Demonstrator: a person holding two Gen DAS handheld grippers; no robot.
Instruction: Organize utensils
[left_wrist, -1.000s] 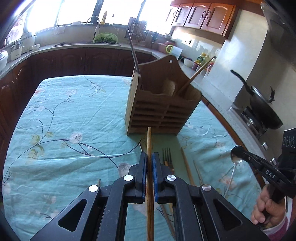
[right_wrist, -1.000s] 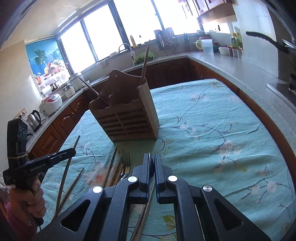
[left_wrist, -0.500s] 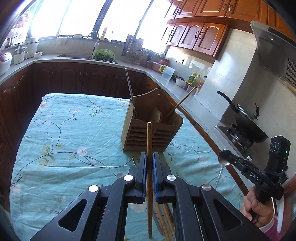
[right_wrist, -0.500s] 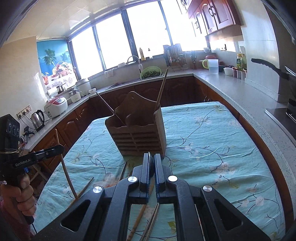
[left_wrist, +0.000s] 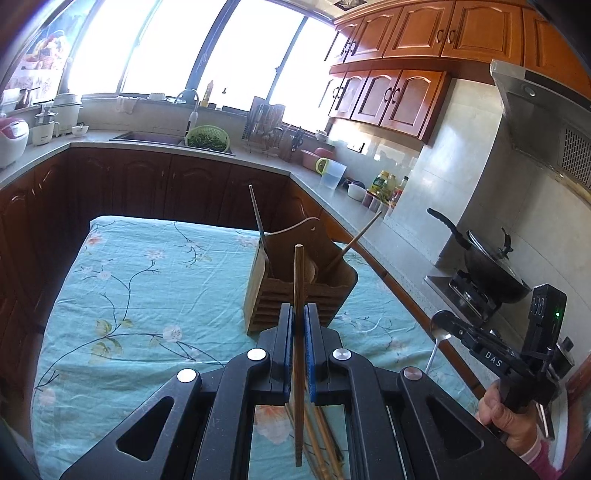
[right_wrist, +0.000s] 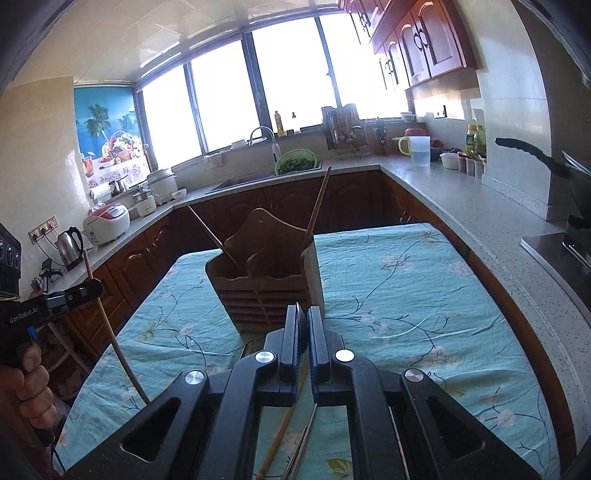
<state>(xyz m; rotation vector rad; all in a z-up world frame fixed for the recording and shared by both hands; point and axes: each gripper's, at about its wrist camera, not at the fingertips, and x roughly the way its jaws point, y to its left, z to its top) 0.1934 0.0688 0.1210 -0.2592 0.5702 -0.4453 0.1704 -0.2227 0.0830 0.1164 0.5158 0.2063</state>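
Observation:
A wooden utensil holder (left_wrist: 299, 280) (right_wrist: 266, 284) stands mid-table with two sticks leaning out of it. My left gripper (left_wrist: 298, 314) is shut on a wooden chopstick (left_wrist: 298, 288), held upright above the table in front of the holder; it also shows in the right wrist view (right_wrist: 107, 321). My right gripper (right_wrist: 303, 317) is shut on a metal spoon (left_wrist: 439, 334), whose bowl sits at the jaw tip and handle hangs down, seen in the left wrist view. Loose chopsticks (right_wrist: 291, 439) lie on the cloth below both grippers.
The table has a teal floral cloth (left_wrist: 147, 295). Counters surround it: sink with green colander (left_wrist: 207, 138), a wok on the stove (left_wrist: 491, 266) to the right, rice cooker and kettle (right_wrist: 70, 243) to the left.
Both grippers have risen and pulled back from the table, still holding the chopstick and the spoon. The holder now looks smaller and lower in both views.

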